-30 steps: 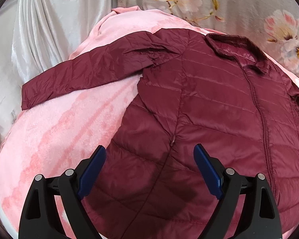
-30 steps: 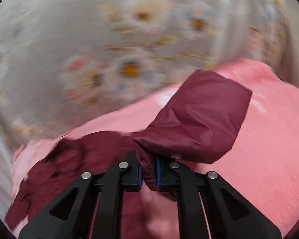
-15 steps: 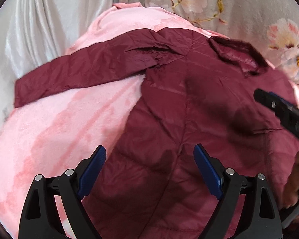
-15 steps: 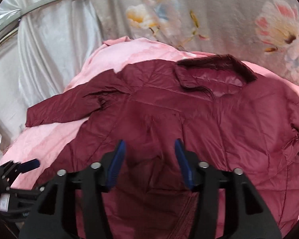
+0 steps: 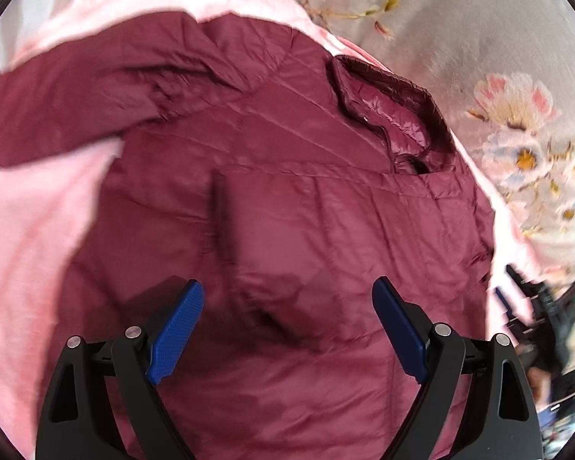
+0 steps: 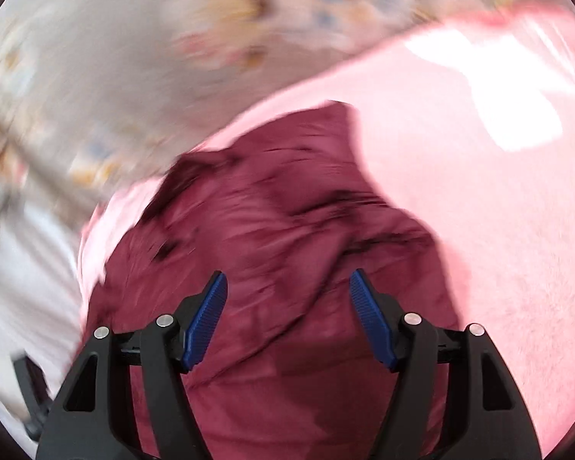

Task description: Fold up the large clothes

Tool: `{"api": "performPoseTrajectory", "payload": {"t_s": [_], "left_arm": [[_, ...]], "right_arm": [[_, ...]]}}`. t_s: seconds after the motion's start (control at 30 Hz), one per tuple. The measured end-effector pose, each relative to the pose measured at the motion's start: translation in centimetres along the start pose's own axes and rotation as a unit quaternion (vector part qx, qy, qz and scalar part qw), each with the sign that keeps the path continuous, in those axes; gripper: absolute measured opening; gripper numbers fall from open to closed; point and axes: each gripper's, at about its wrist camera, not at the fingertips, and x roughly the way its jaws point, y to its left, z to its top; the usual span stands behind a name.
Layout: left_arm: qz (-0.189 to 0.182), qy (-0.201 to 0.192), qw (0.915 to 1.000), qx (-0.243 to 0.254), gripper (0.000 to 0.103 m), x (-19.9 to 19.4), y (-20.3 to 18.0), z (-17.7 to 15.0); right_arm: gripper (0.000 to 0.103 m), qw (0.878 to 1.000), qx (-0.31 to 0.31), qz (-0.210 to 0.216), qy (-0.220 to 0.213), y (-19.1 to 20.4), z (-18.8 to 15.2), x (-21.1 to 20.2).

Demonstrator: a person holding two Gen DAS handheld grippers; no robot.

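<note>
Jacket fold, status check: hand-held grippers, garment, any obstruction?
Left hand-held gripper open, empty. Right hand-held gripper jaws opening, nothing pinched. Maroon jacket flat on pink blanket, one sleeve out. Nothing in the way.

The left claw point(image 5: 287, 322) angles steeply downward with its jaws spread wide, blue pads point(image 5: 176, 331) at seven and five o'clock of its own view, nothing pinched between them. The right claw point(image 6: 287, 314) also tilts downward; its jaws are opening, the ribbed blue pads point(image 6: 370, 318) apart and pressing on nothing. In the left view, the right claw shows blurred at four o'clock.
</note>
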Motion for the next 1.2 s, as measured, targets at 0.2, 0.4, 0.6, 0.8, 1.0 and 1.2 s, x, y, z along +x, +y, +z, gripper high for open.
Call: {"api": "performPoseTrajectory", "payload": {"t_s": [0.2,0.4,0.6,0.8,1.0,1.2], "left_arm": [[0.007,-0.009,0.9999,-0.005,0.064,1.2,-1.4,1.0],[0.085,-0.035,0.9937,0.065,0.000,1.3,-2.3,2.1],[0.159,-0.054,0.9801,0.106,0.000,2.8,-1.1,1.9],[0.171,-0.058,0.9753,0.128,0.000,4.2,-1.0,1.4],[0.145,-0.046,0.9825,0.108,0.000,3.7,-0.6,1.9],[0.093,-0.021,0.9895,0.108,0.000,2.3,-0.9,0.7]], "right_arm": [[0.047,0.997,0.076,0.015,0.019,-2.4,1.6,3.6],[0.006,0.999,0.032,0.023,-0.030,-1.1,1.6,0.6],[0.002,0.993,-0.063,-0.100,-0.018,-2.0,-0.4,0.8],[0.014,0.998,-0.033,-0.042,-0.035,-2.9,-0.3,-0.8],[0.056,1.000,0.019,-0.018,-0.007,-3.5,1.1,1.8],[0.009,0.998,0.058,0.037,-0.014,-3.9,2.6,2.6]]}}
